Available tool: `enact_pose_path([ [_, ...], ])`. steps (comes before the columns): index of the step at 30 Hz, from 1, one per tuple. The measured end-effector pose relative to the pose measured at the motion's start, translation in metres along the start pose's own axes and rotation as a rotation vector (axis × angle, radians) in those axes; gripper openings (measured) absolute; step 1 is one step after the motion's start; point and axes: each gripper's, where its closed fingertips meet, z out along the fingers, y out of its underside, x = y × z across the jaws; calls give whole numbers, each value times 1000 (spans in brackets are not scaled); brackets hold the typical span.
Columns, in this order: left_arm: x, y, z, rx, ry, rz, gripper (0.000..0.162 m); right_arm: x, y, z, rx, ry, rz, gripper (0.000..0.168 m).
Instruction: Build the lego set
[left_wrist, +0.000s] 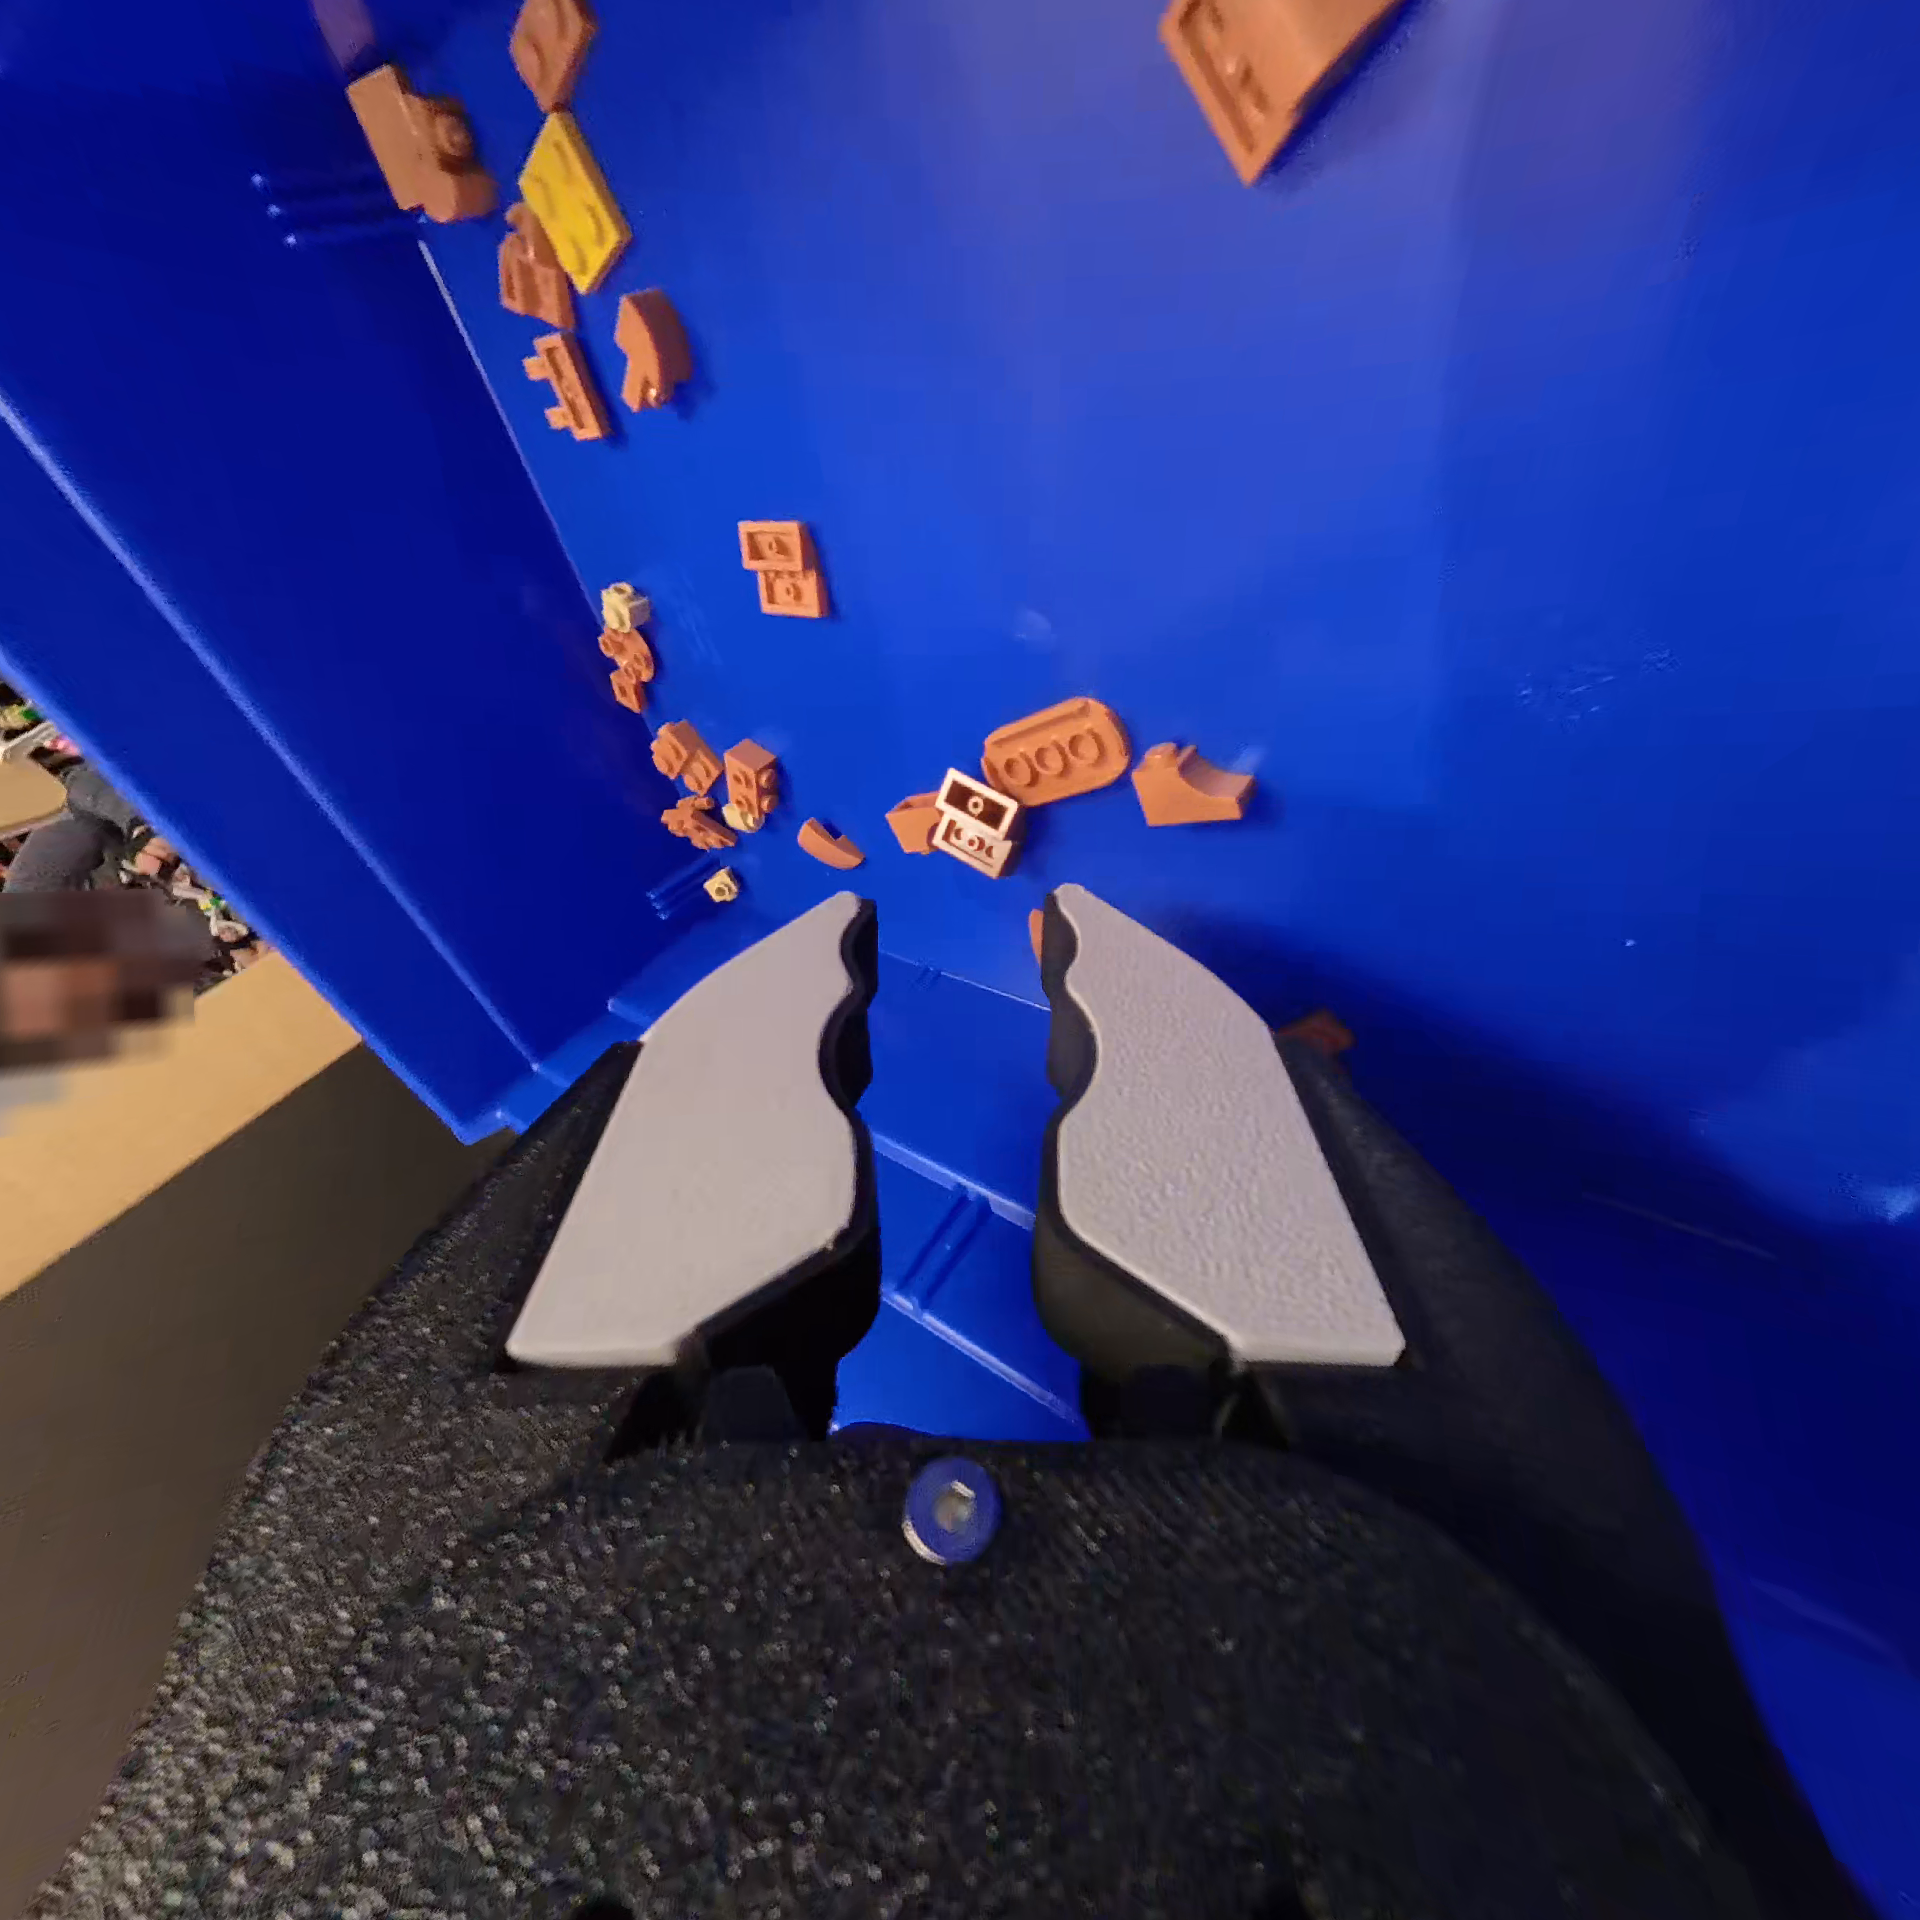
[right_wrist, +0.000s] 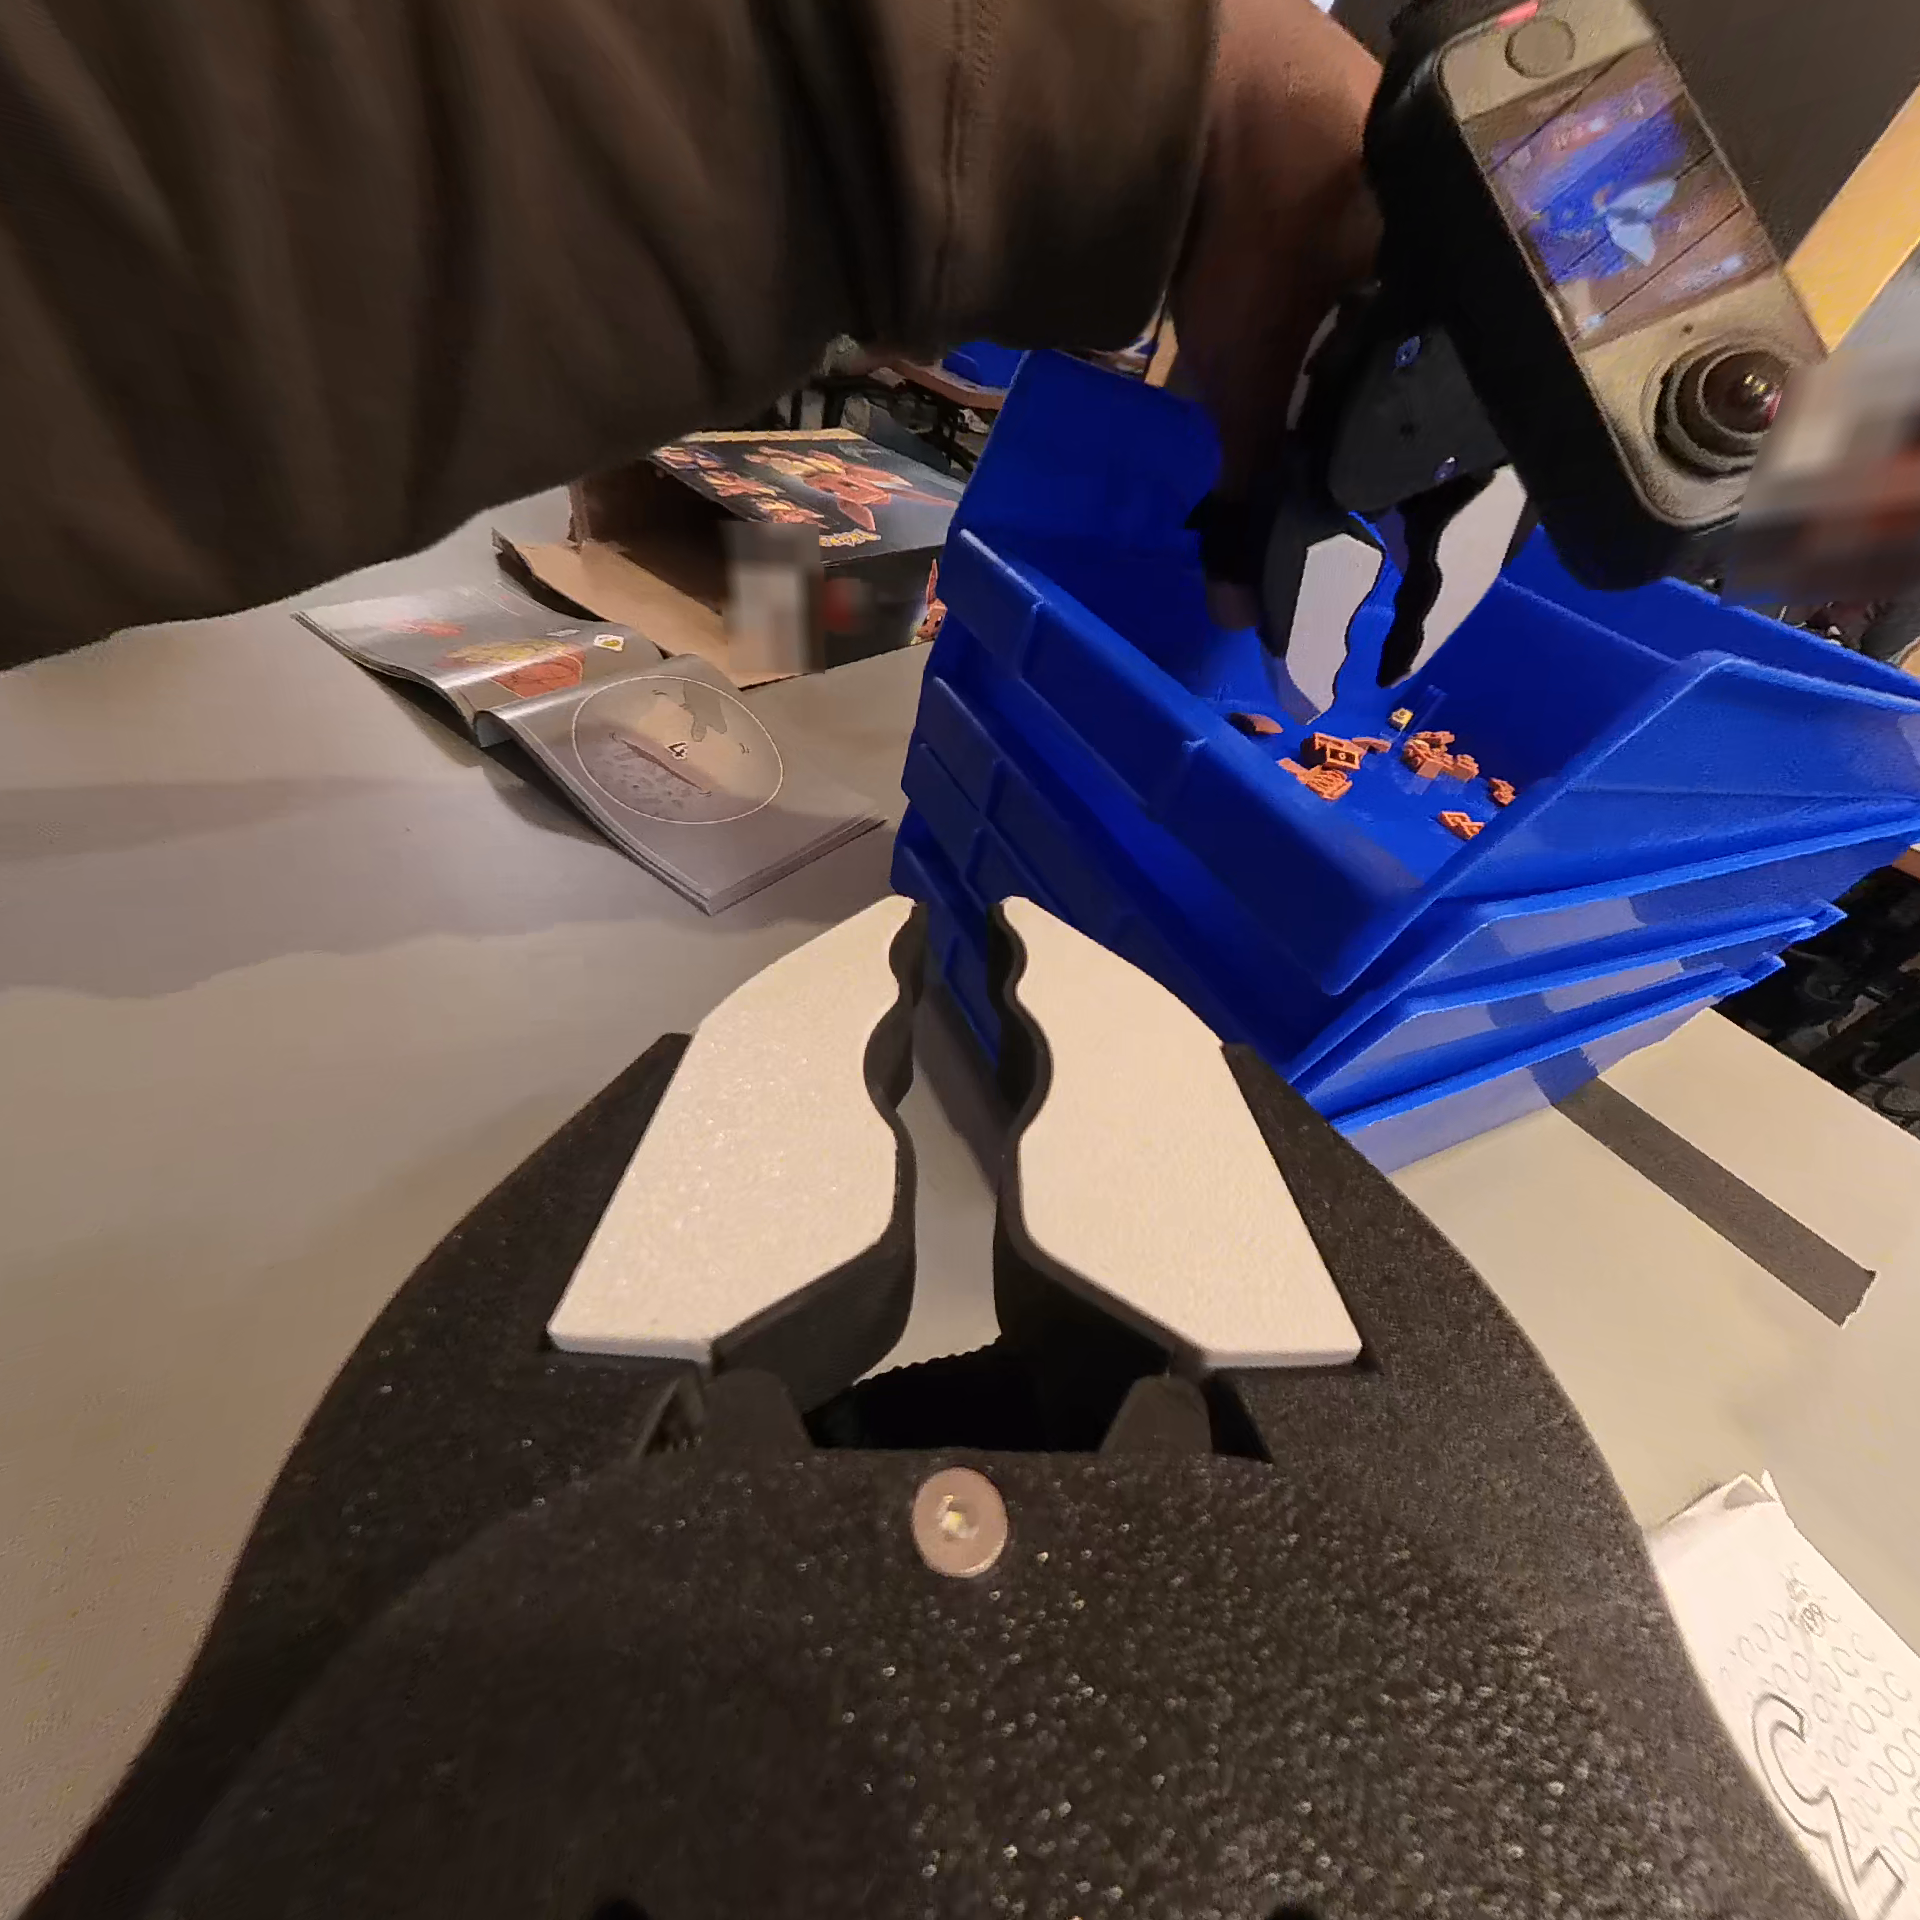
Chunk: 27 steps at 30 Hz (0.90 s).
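My left gripper (left_wrist: 956, 909) is open and empty, low inside a blue bin (left_wrist: 1455, 520) over its floor. Several small orange lego pieces lie scattered there: a rounded orange plate (left_wrist: 1055, 750), an orange slope piece (left_wrist: 1190, 787), a dark brown and white piece (left_wrist: 975, 821) just beyond the fingertips, and a yellow plate (left_wrist: 574, 200) farther off. In the right wrist view the left gripper (right_wrist: 1340, 649) hangs open over the orange pieces (right_wrist: 1382, 764) in the top bin (right_wrist: 1714, 748). My right gripper (right_wrist: 956, 914) is slightly open and empty, above the grey table (right_wrist: 312, 1039) beside the bin stack.
The blue bins are stacked, several deep, (right_wrist: 1143, 935) on the table. An open instruction booklet (right_wrist: 623, 748) and the lego box (right_wrist: 790, 520) lie beyond on the left. A person's dark sleeve (right_wrist: 520, 260) crosses the top. A white printed sheet (right_wrist: 1818, 1683) lies at the lower right. My right fingertips sit around 25 cm from my left ones. From the left gripper's tips to the yellow plate (left_wrist: 574, 200) is close to 12 cm.
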Motion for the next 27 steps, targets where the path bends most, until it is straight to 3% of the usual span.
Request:
enact_pose_path([
  [9, 0, -1, 23, -56, 93, 140, 34, -2, 0, -7, -4, -12, -13, 11],
  [12, 6, -4, 25, -38, 158, 144, 12, -3, 1, -6, -10, -17, -9, 11],
  [18, 15, -5, 13, 48, 192, 47, 10, -3, 4, -4, -21, -11, -18, 11],
  [22, 15, -26, -29, 310, 133, -123, 10, 0, 3, -3, -10, 26, -56, 11],
  [27, 40, -49, -124, 776, 4, -357, 10, 10, -12, -8, 65, 179, -212, 12],
])
